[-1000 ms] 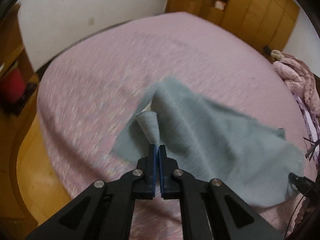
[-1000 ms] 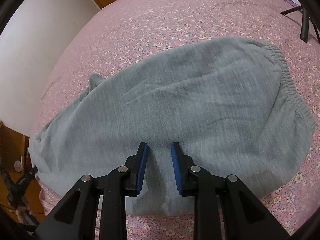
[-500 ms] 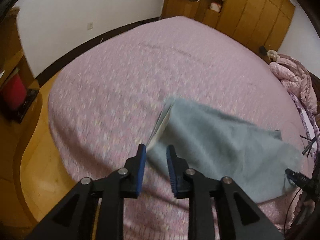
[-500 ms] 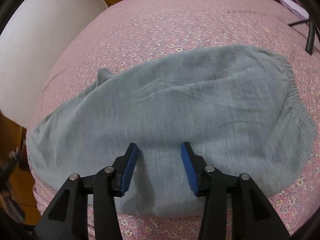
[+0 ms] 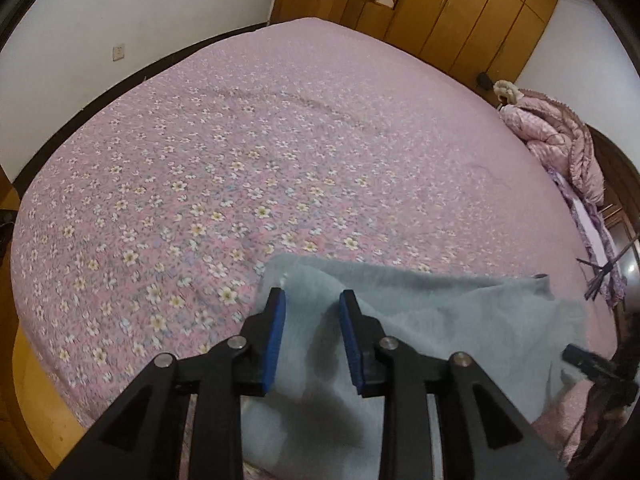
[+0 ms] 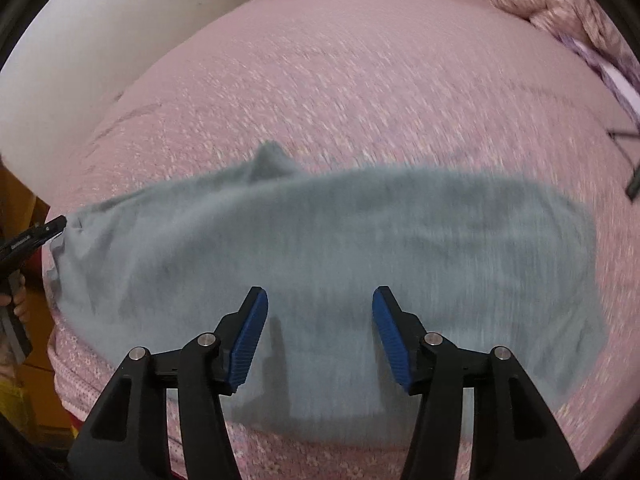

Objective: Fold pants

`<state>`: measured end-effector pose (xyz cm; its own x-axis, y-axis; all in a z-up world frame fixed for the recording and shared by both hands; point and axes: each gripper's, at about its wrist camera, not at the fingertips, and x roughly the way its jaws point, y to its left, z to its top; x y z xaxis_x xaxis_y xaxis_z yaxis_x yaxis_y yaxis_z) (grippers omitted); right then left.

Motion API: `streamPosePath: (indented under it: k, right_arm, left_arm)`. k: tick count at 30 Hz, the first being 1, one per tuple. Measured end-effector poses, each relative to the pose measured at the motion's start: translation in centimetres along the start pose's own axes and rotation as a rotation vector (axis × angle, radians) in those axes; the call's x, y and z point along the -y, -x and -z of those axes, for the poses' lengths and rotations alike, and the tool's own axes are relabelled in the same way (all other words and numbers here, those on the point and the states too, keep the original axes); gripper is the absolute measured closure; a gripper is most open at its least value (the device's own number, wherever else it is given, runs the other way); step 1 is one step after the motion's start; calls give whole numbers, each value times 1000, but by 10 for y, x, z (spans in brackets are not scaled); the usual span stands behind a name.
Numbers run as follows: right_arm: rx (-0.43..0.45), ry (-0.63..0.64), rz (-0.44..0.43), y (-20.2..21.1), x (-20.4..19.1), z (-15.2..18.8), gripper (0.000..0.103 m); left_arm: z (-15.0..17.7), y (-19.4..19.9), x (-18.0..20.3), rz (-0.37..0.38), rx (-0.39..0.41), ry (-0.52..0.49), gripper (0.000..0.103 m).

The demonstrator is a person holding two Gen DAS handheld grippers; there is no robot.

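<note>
Grey pants (image 6: 320, 240) lie flat on the bed (image 5: 280, 140), on a pink sheet printed with small white flowers. In the right wrist view the garment spreads as a broad band from 9 o'clock to 3 o'clock across the middle of the frame, near the bed's front edge. One small corner of cloth sticks up past its far edge at about 11 o'clock. This view is motion-blurred, so seams and waistband cannot be made out.

Left hand-held gripper (image 5: 311, 300): jaws opening, blue pads apart, released. It hangs above the pants' left end; cloth shows in the gap between the pads but neither pad presses on it. In the left wrist view the pants fill the sector from 6 to 3 o'clock, with the near corner just beyond the fingertips.

Right hand-held gripper (image 6: 319, 300): jaws opening, standing wider than the left pair, released. It is over the near long edge of the pants at 6 o'clock, with cloth visible between the pads and no grip.

The left gripper's black tip enters the right wrist view at 9 o'clock, close to the pants' left end; contact cannot be told.

Surroundings: a crumpled pink quilt (image 5: 560, 140) at the bed's far right, 2 o'clock, and wooden wardrobes (image 5: 440, 8) at 12 to 1 o'clock.
</note>
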<state>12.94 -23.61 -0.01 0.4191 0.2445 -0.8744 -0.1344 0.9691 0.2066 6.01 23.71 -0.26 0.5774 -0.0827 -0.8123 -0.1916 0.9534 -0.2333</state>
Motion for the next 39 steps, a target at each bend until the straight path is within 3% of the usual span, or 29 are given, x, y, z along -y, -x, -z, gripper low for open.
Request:
streamPosePath:
  k: [8,16,23,24,25,26,27,35,37,38,39]
  right_arm:
    - [-5,20,-45,-8,-16,-21,46]
    - [9,104,-44,-14,-30,-41,46]
    - [3,136,-62,-28,-28,-63,46]
    - [-1,135,-64,-31,-27,-66,46]
    - [-5,134,-67,-34,-25,-68,46]
    - [-9,136,-71,-36,-24,-70,46]
    - [-16,142,-75,-40,-24,-72,46]
    - [-69,280,-98,-63,-38,-82,46]
    - [-90,292,-139,-69,-43,-83,60]
    - [-89,298,-151,-70,-45,-82,87]
    - [-81,302,-144,-69,-47,-80,93]
  left_arm:
    - [-12,-13,-8,71,-18,-13,69]
    - [-12,-22,-11,96,-52,-39,63]
    - [-8,-28,-10,117,-67,-58,63]
    - [-8,-28,-7,111,-66,-62,63]
    - [-7,-27,-5,102,-58,-67,74]
    - [-6,-26,-3,90,-52,-75,93]
    - [-6,-25,-1,84,-49,-84,97]
    - [5,-3,12,85,26,-90,99]
    - [4,3,10,81,41,-72,99]
    - [4,7,8,80,50,-66,99]
    - [5,10,7,75,61,-63,99]
